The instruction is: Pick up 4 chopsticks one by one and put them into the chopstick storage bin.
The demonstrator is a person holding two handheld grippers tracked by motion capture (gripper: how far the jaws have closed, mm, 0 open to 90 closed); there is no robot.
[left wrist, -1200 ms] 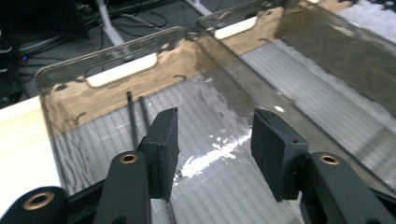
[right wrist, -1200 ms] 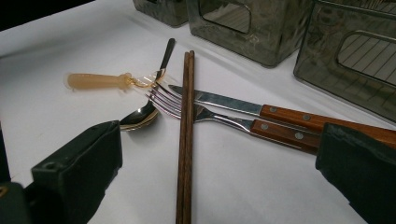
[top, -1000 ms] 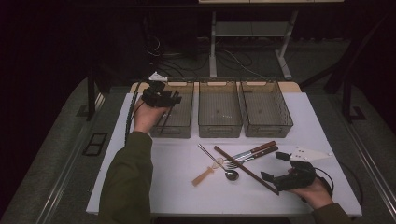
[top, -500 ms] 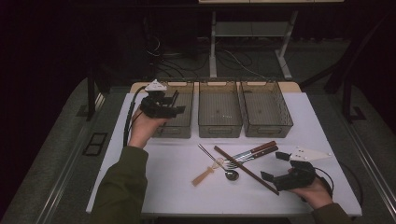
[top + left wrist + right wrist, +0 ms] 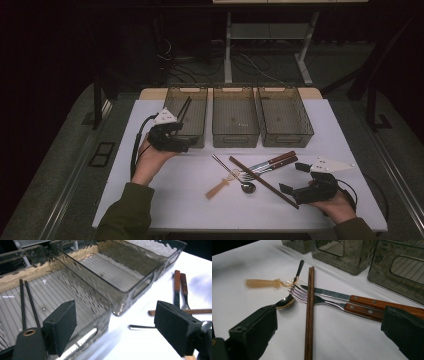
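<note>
Brown chopsticks [image 5: 263,182] lie mid-table, long axis diagonal, far-left to near-right, crossing fork [image 5: 319,300] and knife [image 5: 342,296]. Right gripper [image 5: 296,178] wide open, empty, at their near end. Left gripper [image 5: 187,144] open, empty, beside left bin [image 5: 196,137].

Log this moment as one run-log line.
left gripper: open, by left bin | black chopsticks: in bin | right gripper: open, near brown chopsticks

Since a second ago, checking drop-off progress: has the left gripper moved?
Yes. The left gripper pulled back from over the left bin toward the person.
</note>
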